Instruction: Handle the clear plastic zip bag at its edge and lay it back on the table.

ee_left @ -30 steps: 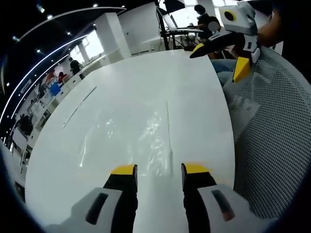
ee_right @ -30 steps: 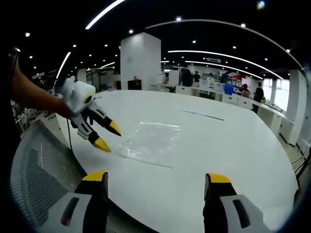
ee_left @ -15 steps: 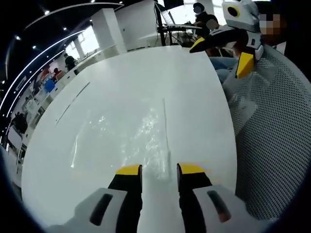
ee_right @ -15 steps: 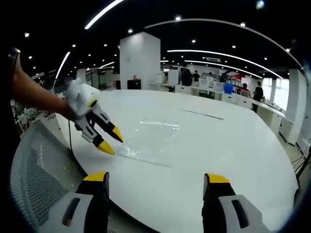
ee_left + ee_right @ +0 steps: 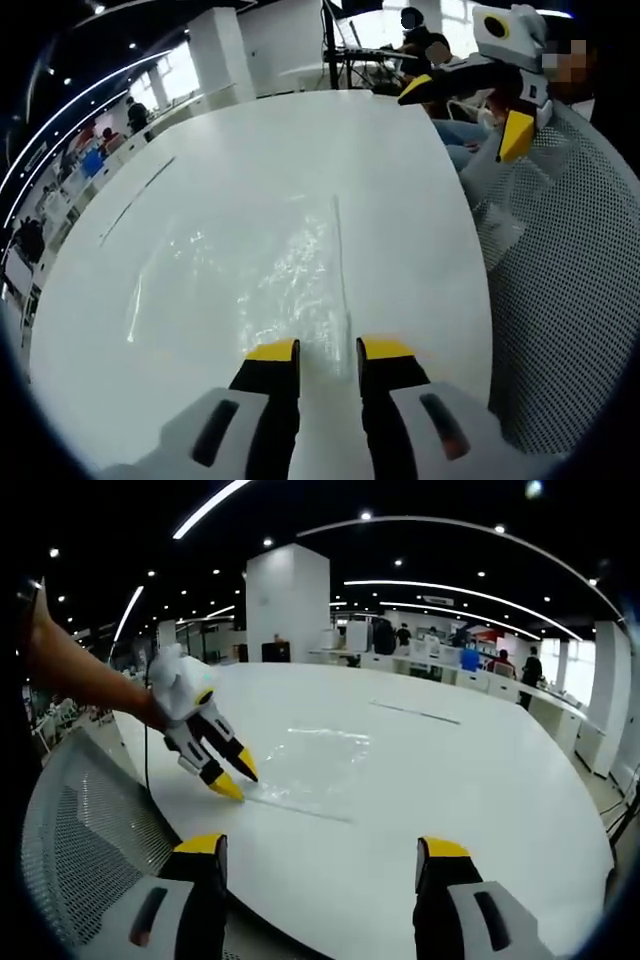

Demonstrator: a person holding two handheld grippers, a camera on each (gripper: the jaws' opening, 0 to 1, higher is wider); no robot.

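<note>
One zip bag (image 5: 270, 275) on table (image 5: 390, 170); two hand-held grippers, left (image 5: 328, 350), right (image 5: 320, 846).

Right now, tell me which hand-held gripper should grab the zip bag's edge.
Left. The left hand-held gripper has its jaws straddling the near corner of the clear zip bag, nearly closed. The right hand-held gripper hangs open off the table edge, away from the bag.

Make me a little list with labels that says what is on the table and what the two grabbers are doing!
table: white table, big and rounded
bag: clear bag lying flat on it
left gripper: left gripper low at the bag's near edge, jaws narrow, a gap between them
right gripper: right gripper wide open, holding nothing, back from the bag
chair: mesh chair beside the table
</note>
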